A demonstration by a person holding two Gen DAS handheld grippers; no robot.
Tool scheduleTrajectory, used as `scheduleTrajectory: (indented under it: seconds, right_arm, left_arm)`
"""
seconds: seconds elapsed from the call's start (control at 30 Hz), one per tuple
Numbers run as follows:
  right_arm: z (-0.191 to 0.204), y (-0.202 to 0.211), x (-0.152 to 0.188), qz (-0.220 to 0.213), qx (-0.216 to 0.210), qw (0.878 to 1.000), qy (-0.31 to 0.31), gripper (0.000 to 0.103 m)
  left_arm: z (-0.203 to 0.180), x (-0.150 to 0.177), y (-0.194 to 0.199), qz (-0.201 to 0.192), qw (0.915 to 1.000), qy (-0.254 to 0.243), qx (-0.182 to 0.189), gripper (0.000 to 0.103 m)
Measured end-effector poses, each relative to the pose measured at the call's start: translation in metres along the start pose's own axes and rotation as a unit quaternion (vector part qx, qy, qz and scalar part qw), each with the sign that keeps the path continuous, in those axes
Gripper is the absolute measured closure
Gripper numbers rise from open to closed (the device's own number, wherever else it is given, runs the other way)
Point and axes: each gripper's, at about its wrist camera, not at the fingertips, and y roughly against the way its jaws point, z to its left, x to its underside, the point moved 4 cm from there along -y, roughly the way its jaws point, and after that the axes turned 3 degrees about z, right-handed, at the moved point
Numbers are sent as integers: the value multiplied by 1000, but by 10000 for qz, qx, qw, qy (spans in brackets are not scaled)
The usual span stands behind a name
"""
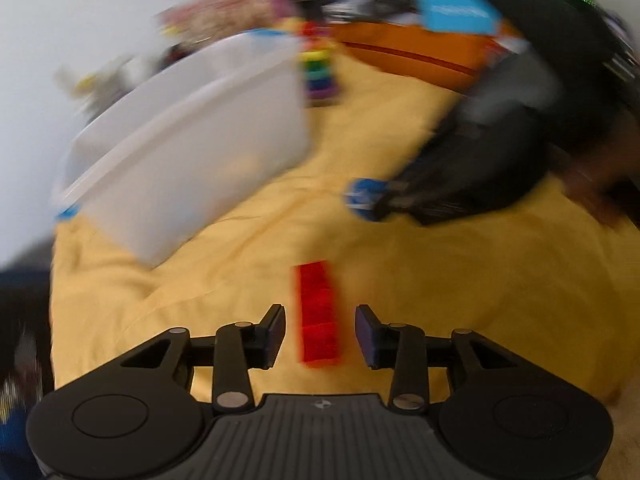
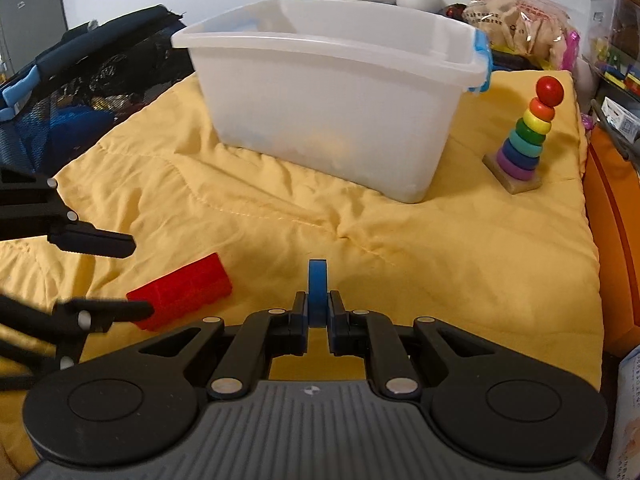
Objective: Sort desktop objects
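A long red block (image 1: pixel 318 314) lies on the yellow quilt (image 1: pixel 440 300), between the fingers of my left gripper (image 1: pixel 320 334). The jaws stand open with a gap on each side of the block. The right wrist view shows the same red block (image 2: pixel 184 288) with the left gripper (image 2: pixel 142 276) around its near end. My right gripper (image 2: pixel 318 314) is shut on a thin blue piece (image 2: pixel 318 284) held on edge, a little above the quilt (image 2: pixel 440 260). In the blurred left wrist view, the right gripper (image 1: pixel 372 200) and its blue piece (image 1: pixel 362 196) are ahead and to the right.
A white plastic bin (image 2: pixel 320 46) with blue clips stands on the quilt behind both grippers, with things dimly visible inside. A rainbow ring stacker (image 2: pixel 528 132) stands right of it. An orange box (image 2: pixel 612 240) borders the right edge, and a dark mesh bag (image 2: pixel 80 80) the left.
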Motion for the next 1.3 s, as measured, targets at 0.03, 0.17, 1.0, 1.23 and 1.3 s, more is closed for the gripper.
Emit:
scheduleTrajectory:
  seconds: [0.03,0.17,1.0,1.23,1.3]
  right_arm:
    - [1,0,0,-5,-2,10000,6,92]
    - [0,0,2,5,5,10000,-29,92]
    - [4,-1,7,3,-27,9998,-176,92]
    - [4,-3,10,45,-74,9998,-201,92]
    - [4,-3,10,54,-81,9998,-196,92]
  left_arm:
    - [-6,-1,-2,7,10000,-86,33,60]
    - [-10,-2,-23,252,9992,-187,-253,61]
    - [84,18,-25,450,9626,2492,967,79]
    - [51,20,-21,548,9649,2438,813,82]
    - [50,15,-16,459,9731,2188,551,71]
